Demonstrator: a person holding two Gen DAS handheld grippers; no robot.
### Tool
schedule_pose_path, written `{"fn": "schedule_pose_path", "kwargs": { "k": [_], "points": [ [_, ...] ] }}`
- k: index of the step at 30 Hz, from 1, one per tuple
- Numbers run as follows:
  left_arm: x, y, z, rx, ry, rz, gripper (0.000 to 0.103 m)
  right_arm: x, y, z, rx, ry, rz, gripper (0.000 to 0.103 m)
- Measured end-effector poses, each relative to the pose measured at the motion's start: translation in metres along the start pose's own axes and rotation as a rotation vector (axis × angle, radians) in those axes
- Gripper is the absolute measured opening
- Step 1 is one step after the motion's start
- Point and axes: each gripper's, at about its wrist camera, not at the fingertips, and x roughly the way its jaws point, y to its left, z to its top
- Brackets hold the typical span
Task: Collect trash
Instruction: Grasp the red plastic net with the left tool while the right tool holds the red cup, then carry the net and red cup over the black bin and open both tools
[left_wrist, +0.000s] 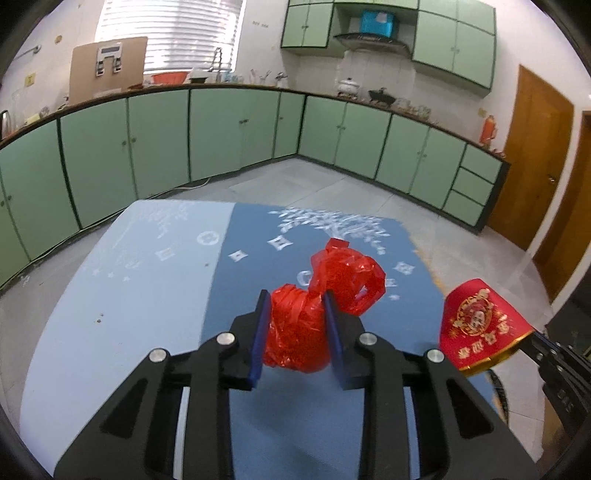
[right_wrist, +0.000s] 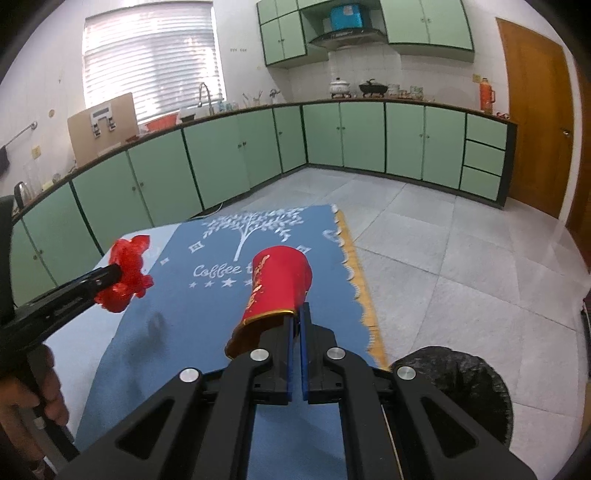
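Observation:
My left gripper (left_wrist: 295, 301) is shut on a crumpled red plastic bag (left_wrist: 295, 332), its blue pads pressing the wad from both sides while a loose part of the bag sticks out beyond the tips. The right wrist view shows the same red plastic bag (right_wrist: 127, 269) held above the blue tablecloth (right_wrist: 207, 295). My right gripper (right_wrist: 297, 314) is shut on the rim of a red paper cup (right_wrist: 280, 284) with gold print, held on its side above the cloth. This red paper cup (left_wrist: 476, 325) also hangs at the right edge of the left wrist view.
A bin lined with a black bag (right_wrist: 458, 387) stands on the floor just right of the table. A person's hand (right_wrist: 40, 395) grips the left tool's handle. Green cabinets (left_wrist: 236, 133) line the far walls, with a wooden door (right_wrist: 535, 118) at right.

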Motion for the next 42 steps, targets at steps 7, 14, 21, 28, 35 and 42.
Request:
{"fn": "schedule_pose_path", "kwargs": {
  "k": [7, 14, 21, 28, 35, 42],
  "points": [
    [-0.028, -0.042, 0.000, 0.047, -0.024, -0.089, 0.027, -0.042, -0.043, -0.004, 0.043, -0.030, -0.059, 0.003],
    [-0.039, -0.107, -0.012, 0.115, -0.007, -0.221, 0.027, -0.080, -0.097, -0.019, 0.095, -0.042, -0.160, 0.003],
    [-0.030, -0.182, -0.044, 0.198, 0.080, -0.378, 0.027, -0.108, -0.153, -0.043, 0.146, -0.021, -0.274, 0.003],
    [-0.010, -0.242, -0.074, 0.273, 0.170, -0.490, 0.027, -0.112, -0.193, -0.072, 0.196, 0.030, -0.335, 0.003],
    [0.015, -0.283, -0.100, 0.350, 0.248, -0.529, 0.031, -0.089, -0.223, -0.099, 0.238, 0.102, -0.367, 0.003],
    [0.034, -0.287, -0.102, 0.364, 0.299, -0.513, 0.045, -0.060, -0.242, -0.113, 0.247, 0.183, -0.364, 0.004]
  ]
}}
